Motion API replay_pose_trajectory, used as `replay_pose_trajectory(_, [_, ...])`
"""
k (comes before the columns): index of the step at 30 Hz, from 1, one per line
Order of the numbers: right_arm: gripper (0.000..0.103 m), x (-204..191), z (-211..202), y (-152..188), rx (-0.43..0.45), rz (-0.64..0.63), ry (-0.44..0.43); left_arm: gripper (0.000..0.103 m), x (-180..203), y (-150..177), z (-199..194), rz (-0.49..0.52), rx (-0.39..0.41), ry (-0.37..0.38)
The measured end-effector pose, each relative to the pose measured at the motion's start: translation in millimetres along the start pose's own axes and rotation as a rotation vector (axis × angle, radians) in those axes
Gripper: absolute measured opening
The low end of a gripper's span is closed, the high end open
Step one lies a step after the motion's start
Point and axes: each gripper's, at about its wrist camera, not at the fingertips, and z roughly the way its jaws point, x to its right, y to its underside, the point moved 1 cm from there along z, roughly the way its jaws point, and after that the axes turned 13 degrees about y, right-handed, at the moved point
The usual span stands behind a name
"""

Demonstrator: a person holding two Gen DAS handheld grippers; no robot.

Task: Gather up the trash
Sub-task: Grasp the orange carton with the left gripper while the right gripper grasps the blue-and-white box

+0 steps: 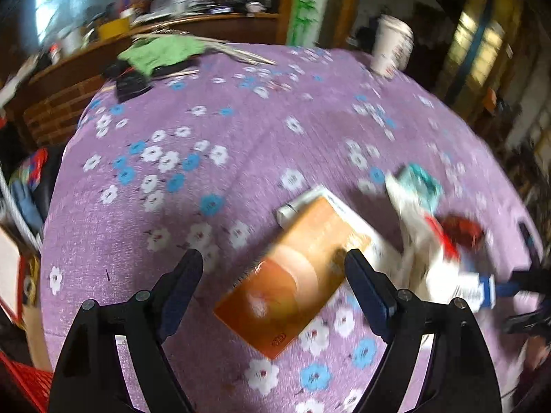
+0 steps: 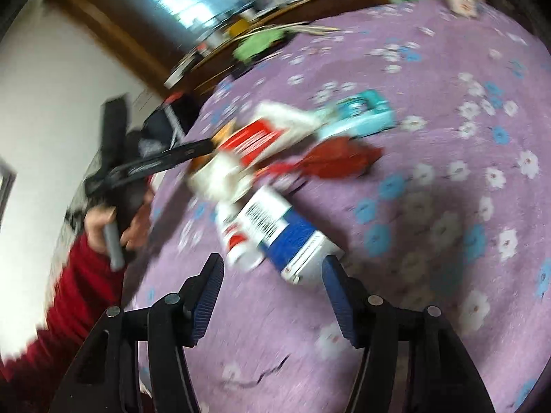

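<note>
since both tongs, left tongs (image 1: 273,275) and right tongs (image 2: 272,275), stand apart and empty, we judge the orange carton (image 1: 292,275), lower centre on the counter (image 1: 241,110), light, crushable; grip its long sides.

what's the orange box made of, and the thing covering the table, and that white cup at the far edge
Orange box: looks like glossy printed cardboard, flat faces, sharp edges.
Table cover: likely woven fabric, matte purple with a floral print.
White cup: probably paper or thin plastic; too blurred to tell.

Bare tablecloth (image 1: 241,130) left of boxes (image 1: 296,275)
</note>
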Motion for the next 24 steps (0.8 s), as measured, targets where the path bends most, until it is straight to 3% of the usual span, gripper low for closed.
replay_pose_trajectory(5, [0.064,-14.2,-10.7,2.5,0.050,-0.077,0.093,0.084,24.4,11.9,13.9,0.158,-0.048,-0.090])
replay_pose_trajectory(10, [0.064,-16.5,-9.2,0.6,0.067,-0.107,0.164,0.082,28.5,15.1,25.1,0.184,-0.053,-0.160])
replay_pose_trajectory(11, [0.064,-17.2,-7.3,0.9,0.068,-0.115,0.181,0.072,28.6,16.2,24.9,0.181,-0.048,-0.163])
replay_pose_trajectory(12, [0.064,-15.8,-5.4,-1.6,0.066,-0.122,0.186,0.053,29.6,18.6,25.4,0.174,-0.053,-0.156])
replay_pose_trajectory(13, [0.064,-15.4,-3.2,-3.3,0.065,-0.127,0.191,0.048,30.1,19.2,24.9,0.166,-0.053,-0.141])
replay_pose_trajectory(15, [0.065,-11.2,-3.6,-4.6,0.068,-0.128,0.193,0.024,33.6,22.7,21.9,0.155,-0.050,-0.133])
replay_pose_trajectory(18, [0.065,-12.3,-0.1,-8.5,0.072,-0.139,0.199,0.023,38.7,28.8,15.7,0.141,-0.036,-0.166])
replay_pose_trajectory(24, [0.066,-28.6,16.5,-10.3,0.073,-0.239,0.235,0.023,45.3,40.5,-20.5,0.085,0.049,-0.126])
